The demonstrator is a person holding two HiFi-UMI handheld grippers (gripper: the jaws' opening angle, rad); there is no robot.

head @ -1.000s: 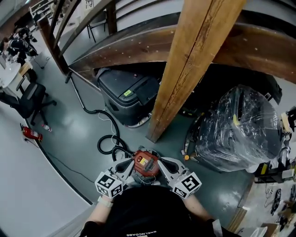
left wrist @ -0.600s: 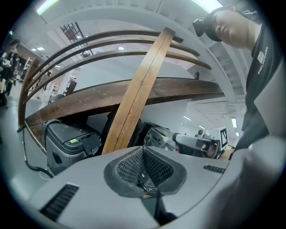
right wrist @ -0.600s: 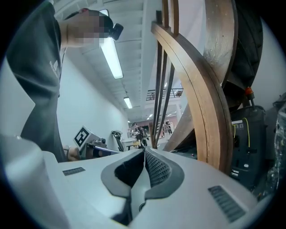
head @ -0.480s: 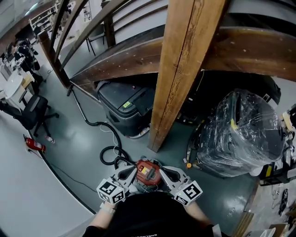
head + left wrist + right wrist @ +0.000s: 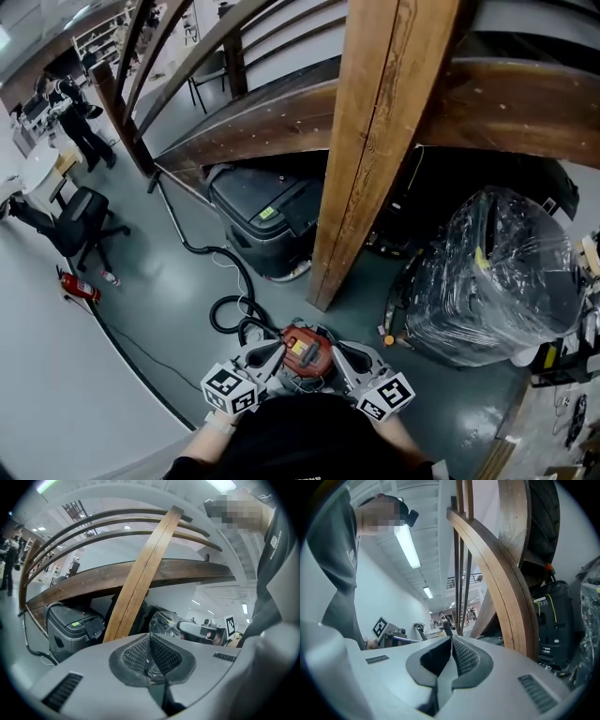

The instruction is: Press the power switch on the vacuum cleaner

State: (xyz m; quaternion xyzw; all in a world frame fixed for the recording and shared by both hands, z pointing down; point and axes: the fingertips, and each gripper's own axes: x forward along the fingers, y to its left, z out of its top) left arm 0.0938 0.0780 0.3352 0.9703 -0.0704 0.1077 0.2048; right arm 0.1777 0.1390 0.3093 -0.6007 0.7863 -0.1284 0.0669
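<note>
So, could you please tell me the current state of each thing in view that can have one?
Left gripper: shut, empty.
Right gripper: shut, empty.
Vacuum cleaner: upright on floor, switch position unreadable.
Hose: looped on floor.
Grey machine: lid closed.
Bundle: wrapped in plastic film.
Fire extinguisher: lying on its side.

No legible writing.
The green label (image 5: pixel 267 214) on the grey machine (image 5: pixel 246 192) and the sleeve print (image 5: pixel 274 539), upper right, are too small to read.
</note>
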